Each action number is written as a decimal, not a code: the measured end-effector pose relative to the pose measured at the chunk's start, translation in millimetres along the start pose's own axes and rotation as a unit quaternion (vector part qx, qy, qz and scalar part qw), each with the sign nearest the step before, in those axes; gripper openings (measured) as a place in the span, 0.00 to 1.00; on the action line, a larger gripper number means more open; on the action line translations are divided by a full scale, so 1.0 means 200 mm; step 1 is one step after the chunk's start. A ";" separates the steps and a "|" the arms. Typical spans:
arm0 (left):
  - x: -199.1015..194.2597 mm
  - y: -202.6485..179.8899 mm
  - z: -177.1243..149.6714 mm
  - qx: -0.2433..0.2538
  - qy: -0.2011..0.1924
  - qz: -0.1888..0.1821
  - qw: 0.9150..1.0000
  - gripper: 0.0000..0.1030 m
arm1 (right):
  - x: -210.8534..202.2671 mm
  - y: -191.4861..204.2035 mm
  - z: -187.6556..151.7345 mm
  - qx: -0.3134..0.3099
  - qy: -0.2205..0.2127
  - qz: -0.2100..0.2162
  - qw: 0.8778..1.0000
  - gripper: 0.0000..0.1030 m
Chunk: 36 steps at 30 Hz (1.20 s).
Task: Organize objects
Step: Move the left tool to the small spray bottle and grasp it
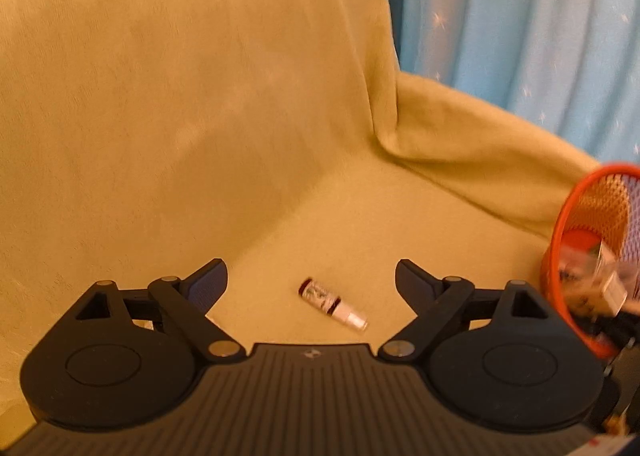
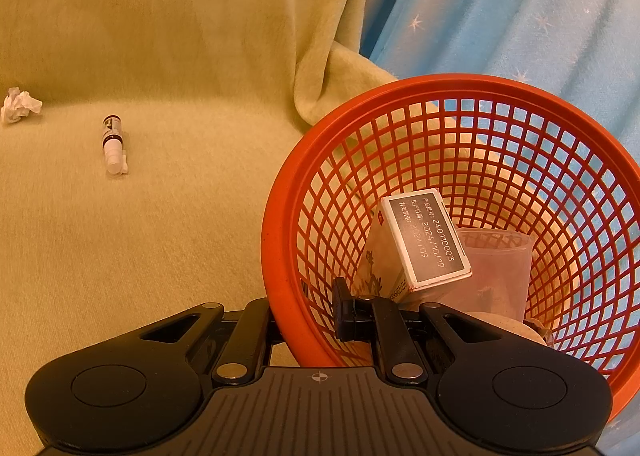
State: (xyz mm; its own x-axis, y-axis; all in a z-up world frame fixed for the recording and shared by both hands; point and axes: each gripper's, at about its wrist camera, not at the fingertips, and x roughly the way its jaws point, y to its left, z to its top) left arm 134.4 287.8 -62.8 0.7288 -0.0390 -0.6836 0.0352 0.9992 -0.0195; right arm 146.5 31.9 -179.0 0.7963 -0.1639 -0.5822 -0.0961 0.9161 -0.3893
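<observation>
Two grippers shared the work: the right gripper had its jaws clamped on the red mesh basket's rim, apparently steadying it, while the left gripper hovered wide open over the small spray bottle lying on the couch.

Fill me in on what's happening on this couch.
A person is tidying with two claws. The right claw is shut on the rim of the red basket, which already holds a box and a cup. The left claw is open above a small bottle lying on the cushion. A crumpled tissue lies further off.
</observation>
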 end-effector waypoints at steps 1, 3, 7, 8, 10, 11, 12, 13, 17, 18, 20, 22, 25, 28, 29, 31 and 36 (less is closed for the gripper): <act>0.02 -0.01 -0.02 0.007 0.004 -0.006 1.000 0.90 | 0.00 0.00 0.00 0.000 0.000 0.000 1.000 0.09; 0.06 -0.02 -0.04 0.022 0.015 -0.013 1.000 0.91 | 0.00 0.00 -0.01 -0.002 0.001 -0.001 1.000 0.09; 0.15 -0.03 -0.08 0.053 0.029 -0.034 0.998 0.94 | -0.01 0.00 -0.01 0.000 0.001 -0.001 1.000 0.09; 0.17 -0.04 -0.09 0.064 0.034 -0.036 0.997 0.94 | -0.01 0.00 -0.01 0.002 0.001 -0.001 1.000 0.09; 0.22 -0.05 -0.10 0.090 0.041 -0.042 0.994 0.96 | -0.01 0.00 -0.01 0.006 0.001 -0.001 1.000 0.09; 0.24 -0.06 -0.11 0.101 0.044 -0.049 0.993 0.96 | -0.01 0.00 -0.01 0.007 0.001 -0.002 1.000 0.09; 0.26 -0.06 -0.12 0.108 0.048 -0.055 0.991 0.96 | -0.01 0.00 0.00 0.007 0.001 -0.002 1.000 0.09; 0.29 -0.06 -0.12 0.115 0.052 -0.059 0.990 0.96 | -0.01 0.00 0.00 0.007 0.001 -0.003 1.000 0.09; 0.41 -0.09 -0.14 0.139 0.068 -0.078 0.985 0.97 | 0.00 0.00 0.01 0.011 0.002 -0.003 1.000 0.09; 0.44 -0.09 -0.14 0.143 0.071 -0.082 0.984 0.97 | 0.00 0.00 0.01 0.012 0.002 -0.003 1.000 0.09; 0.49 -0.10 -0.15 0.149 0.078 -0.087 0.982 0.97 | 0.00 -0.01 0.01 0.014 0.002 -0.003 1.000 0.09; 0.54 -0.10 -0.15 0.158 0.082 -0.093 0.980 0.97 | 0.00 -0.01 0.02 0.013 0.002 -0.003 1.000 0.09; 0.62 -0.12 -0.16 0.175 0.088 -0.092 0.976 0.97 | 0.00 -0.01 0.02 0.014 0.002 -0.002 1.000 0.09; 0.68 -0.14 -0.16 0.189 0.092 -0.091 0.973 0.97 | 0.00 -0.01 0.02 0.017 0.001 0.000 1.000 0.09; 0.71 -0.15 -0.15 0.194 0.095 -0.089 0.972 0.97 | -0.01 -0.02 0.02 0.019 0.001 0.001 1.000 0.09; 0.75 -0.17 -0.16 0.208 0.099 -0.089 0.969 0.98 | -0.01 -0.02 0.01 0.022 0.000 0.002 1.000 0.09; 0.85 -0.20 -0.19 0.250 0.111 -0.089 0.958 0.98 | -0.01 -0.02 0.02 0.027 -0.001 0.004 1.000 0.10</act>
State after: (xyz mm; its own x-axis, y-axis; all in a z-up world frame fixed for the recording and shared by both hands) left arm 230.3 241.3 -205.3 0.5189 -0.1491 -0.8417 0.5087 0.8452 0.1639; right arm 147.4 29.8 -174.1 0.7962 -0.1552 -0.5848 -0.0714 0.9357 -0.3455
